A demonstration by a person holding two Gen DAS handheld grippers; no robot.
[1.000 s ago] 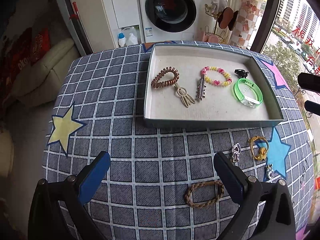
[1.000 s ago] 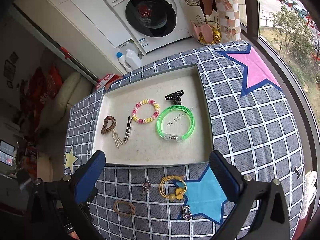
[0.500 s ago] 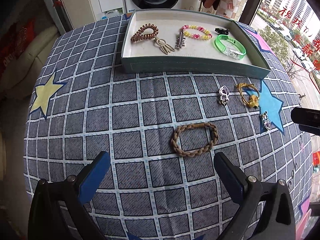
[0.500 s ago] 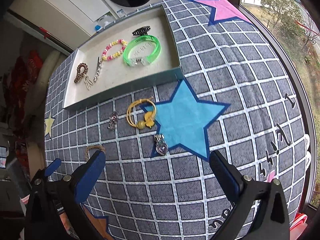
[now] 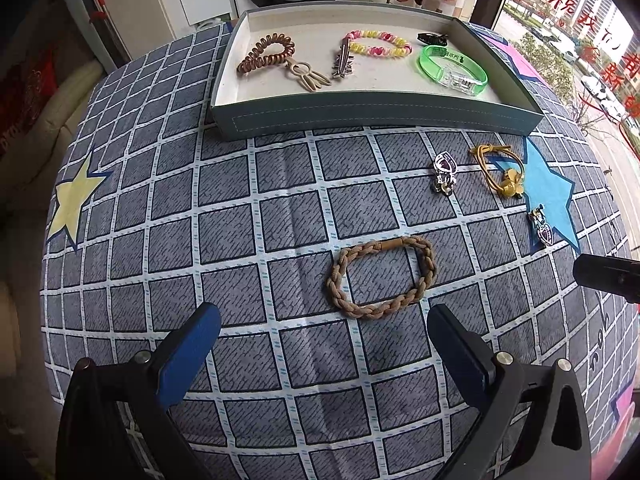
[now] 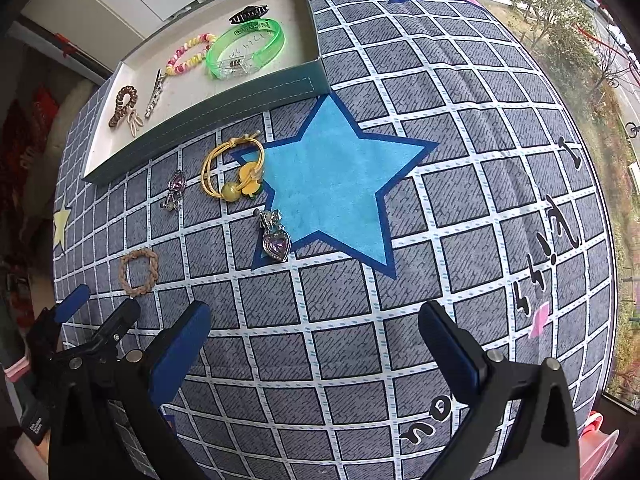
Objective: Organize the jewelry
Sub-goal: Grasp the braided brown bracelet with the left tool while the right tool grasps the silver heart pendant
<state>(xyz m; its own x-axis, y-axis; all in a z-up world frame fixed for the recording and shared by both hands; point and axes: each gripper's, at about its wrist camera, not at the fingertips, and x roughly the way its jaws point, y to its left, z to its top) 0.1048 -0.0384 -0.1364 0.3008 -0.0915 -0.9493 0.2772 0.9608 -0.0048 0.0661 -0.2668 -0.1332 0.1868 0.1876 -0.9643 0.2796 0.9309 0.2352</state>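
On the checked cloth [image 5: 240, 240], four loose pieces are seen outside the tray [image 5: 376, 120]. Nearest the left gripper [image 5: 324, 344], just ahead of its wide-open, empty jaws, a braided brown hair tie [image 5: 380, 276] is laid flat. Further right, a silver heart charm [image 5: 444, 172] and a yellow hair tie with a bead [image 5: 500, 172] are placed near the tray's front wall, the yellow one touching the blue star [image 6: 332, 184]. A second heart charm [image 6: 274, 238] is found at the star's lower left edge, ahead and to the left of the right gripper [image 6: 314, 336], whose jaws are also spread wide and empty. Inside the tray, a brown coil tie [image 5: 266, 54], a beige clip [image 5: 308, 76], a silver clip [image 5: 342, 64], a pink-yellow bracelet [image 5: 380, 42], a black claw clip [image 5: 432, 38] and a green bangle [image 5: 454, 66] are held.
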